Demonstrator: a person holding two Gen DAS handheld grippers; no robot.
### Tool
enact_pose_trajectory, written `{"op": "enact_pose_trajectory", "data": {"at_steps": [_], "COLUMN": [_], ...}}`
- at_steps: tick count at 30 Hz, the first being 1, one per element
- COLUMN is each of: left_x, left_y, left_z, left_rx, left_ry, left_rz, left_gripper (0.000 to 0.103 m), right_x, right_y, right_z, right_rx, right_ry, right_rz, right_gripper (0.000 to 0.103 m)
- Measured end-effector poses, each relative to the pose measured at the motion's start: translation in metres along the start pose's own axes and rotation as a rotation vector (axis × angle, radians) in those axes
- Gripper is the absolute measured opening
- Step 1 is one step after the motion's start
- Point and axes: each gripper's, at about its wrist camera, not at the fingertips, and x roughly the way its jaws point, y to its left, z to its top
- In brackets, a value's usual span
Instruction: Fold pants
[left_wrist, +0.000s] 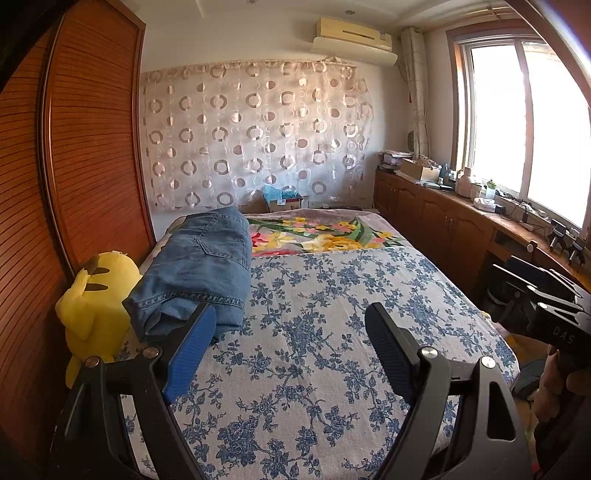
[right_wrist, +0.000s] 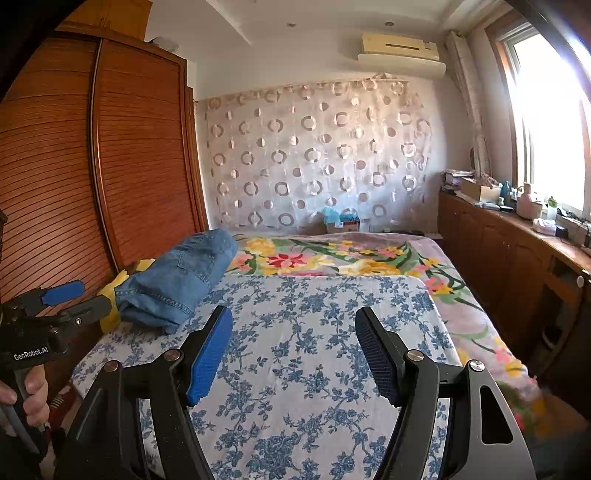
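Blue denim pants lie folded in a thick bundle on the left side of the bed, also in the right wrist view. My left gripper is open and empty, held above the bed just right of the bundle's near end. My right gripper is open and empty above the middle of the blue-flowered sheet, to the right of the pants. The left gripper also shows at the left edge of the right wrist view, the right one at the right edge of the left wrist view.
A yellow plush toy sits at the bed's left edge against the wooden wardrobe. A flowered blanket covers the far end of the bed. A wooden cabinet with clutter runs under the window at the right.
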Motion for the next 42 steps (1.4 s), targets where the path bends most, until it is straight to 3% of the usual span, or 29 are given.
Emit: {"op": "enact_pose_trajectory", "data": {"at_steps": [42], "left_x": [-0.002], "left_y": [-0.001], "left_z": [-0.001], "left_rx": [0.004], "left_ry": [-0.008], "left_rz": [-0.004], "left_gripper": [0.083], "right_x": [0.002], "right_y": [0.015], "right_z": [0.001], "right_rx": [0.004], "right_ry": [-0.004], "right_rz": [-0.006], "right_gripper": [0.071]}}
